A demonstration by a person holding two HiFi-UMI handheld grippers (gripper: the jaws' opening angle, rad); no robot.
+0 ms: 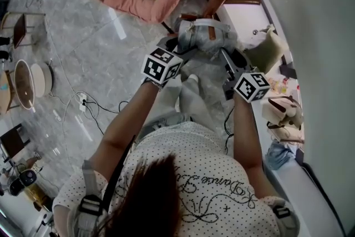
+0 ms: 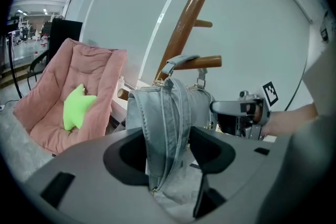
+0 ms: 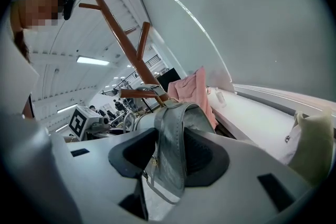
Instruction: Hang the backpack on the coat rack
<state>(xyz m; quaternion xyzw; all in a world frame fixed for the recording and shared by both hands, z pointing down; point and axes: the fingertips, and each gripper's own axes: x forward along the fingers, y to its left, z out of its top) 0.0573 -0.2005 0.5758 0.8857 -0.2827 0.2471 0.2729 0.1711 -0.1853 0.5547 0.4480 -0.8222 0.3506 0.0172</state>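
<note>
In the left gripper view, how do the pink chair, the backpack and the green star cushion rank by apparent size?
1. The pink chair and the backpack: about alike, so not ranked; the backpack sits much closer to the camera.
2. The green star cushion: clearly smallest.

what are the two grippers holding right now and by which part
The grey backpack: the left gripper and the right gripper each clamp one of its shoulder straps.
</note>
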